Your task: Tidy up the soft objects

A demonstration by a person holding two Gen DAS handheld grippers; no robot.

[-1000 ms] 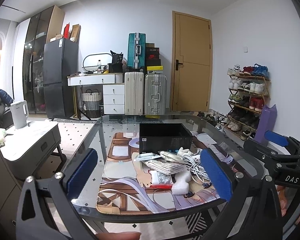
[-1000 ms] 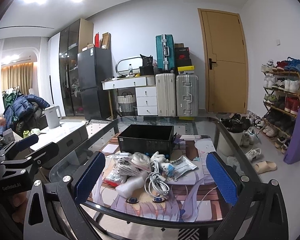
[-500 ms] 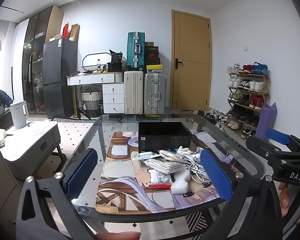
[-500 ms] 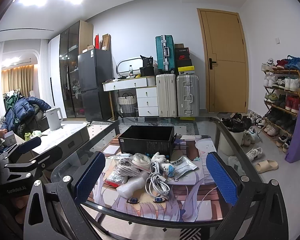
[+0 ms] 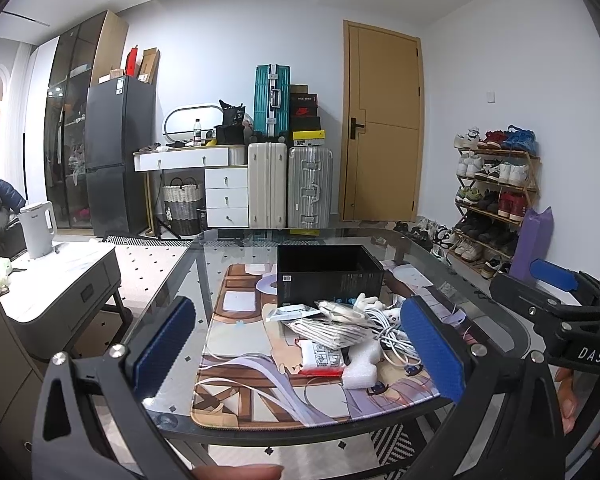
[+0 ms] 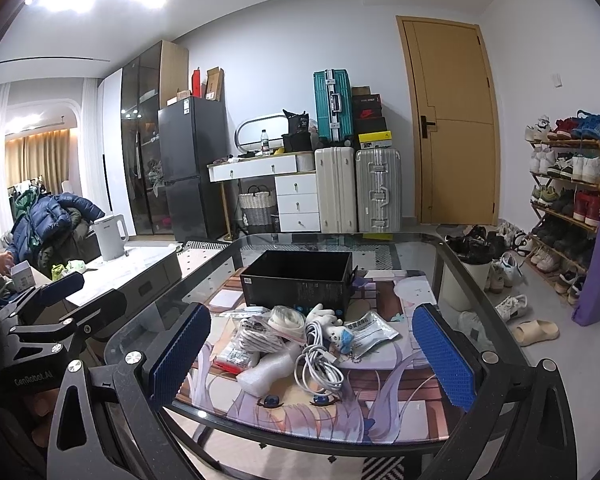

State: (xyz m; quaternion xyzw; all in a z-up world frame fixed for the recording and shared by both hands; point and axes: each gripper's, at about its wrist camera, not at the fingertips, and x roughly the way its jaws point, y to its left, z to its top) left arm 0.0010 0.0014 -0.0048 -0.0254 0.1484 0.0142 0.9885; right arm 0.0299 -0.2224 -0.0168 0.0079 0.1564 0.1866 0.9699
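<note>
A heap of soft items lies on the printed mat [image 5: 236, 344] of a glass table: white coiled cables [image 6: 320, 364], a white foam piece [image 6: 266, 372], bagged items [image 6: 266, 338], a small plush doll [image 6: 340, 334] and a silver pouch [image 6: 370, 330]. Behind the heap stands an empty black box [image 6: 300, 276], also in the left wrist view as the black box [image 5: 326, 276]. My left gripper [image 5: 300, 352] is open, in front of the heap and above the table's near edge. My right gripper [image 6: 308, 356] is open too, held back from the heap. Each gripper shows at the other view's edge.
The glass table [image 6: 452, 264] has a dark rim. A side cabinet [image 5: 56, 280] with a white kettle [image 5: 38, 230] stands to the left. Suitcases [image 5: 290, 184], a white desk, a fridge and a door line the far wall. A shoe rack [image 6: 568, 188] is on the right.
Both grippers have drifted slightly; the view of the table shifts a little. Both stay open and the heap has not moved.
</note>
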